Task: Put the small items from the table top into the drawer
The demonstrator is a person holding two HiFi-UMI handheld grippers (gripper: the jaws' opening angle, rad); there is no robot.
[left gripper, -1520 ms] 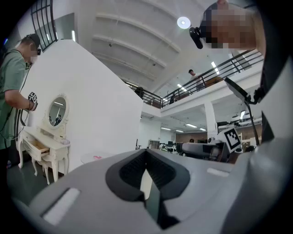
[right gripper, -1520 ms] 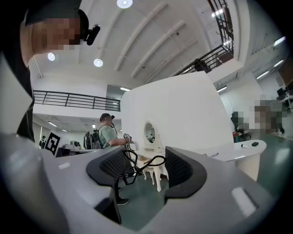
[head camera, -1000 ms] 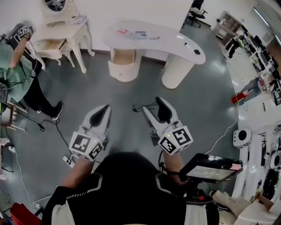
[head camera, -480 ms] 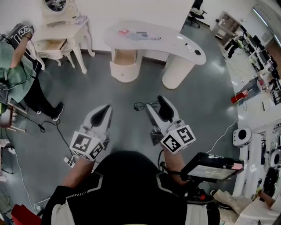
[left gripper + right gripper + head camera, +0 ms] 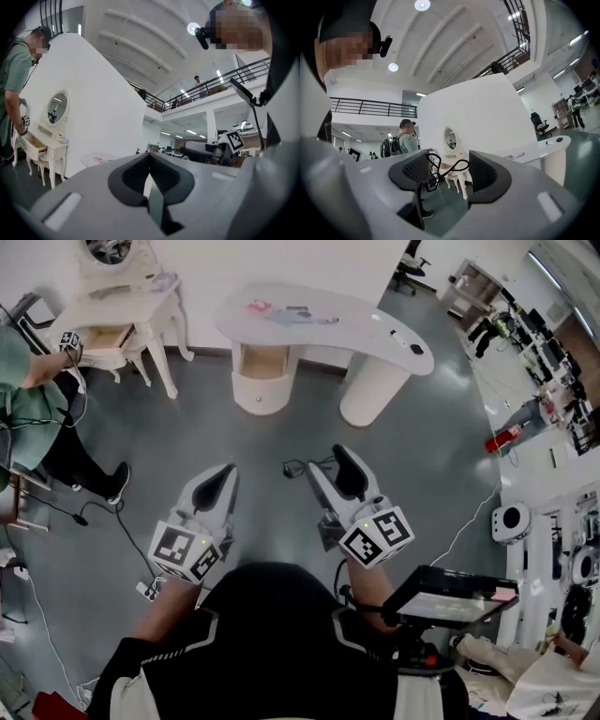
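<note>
white curved table (image 5: 375, 332) is seen well ahead across the grey floor (image 5: 441, 456). the small items (image 5: 286, 313) are spread on its top, and the open drawer (image 5: 265, 360) is set just under it. the left gripper (image 5: 223, 479) is held low, with its jaws brought together and nothing between them. the right gripper (image 5: 335, 465) is held beside it, jaws set partly apart and pressed on a black wire clip (image 5: 427, 180), whose loops are spread from pad to pad.
</note>
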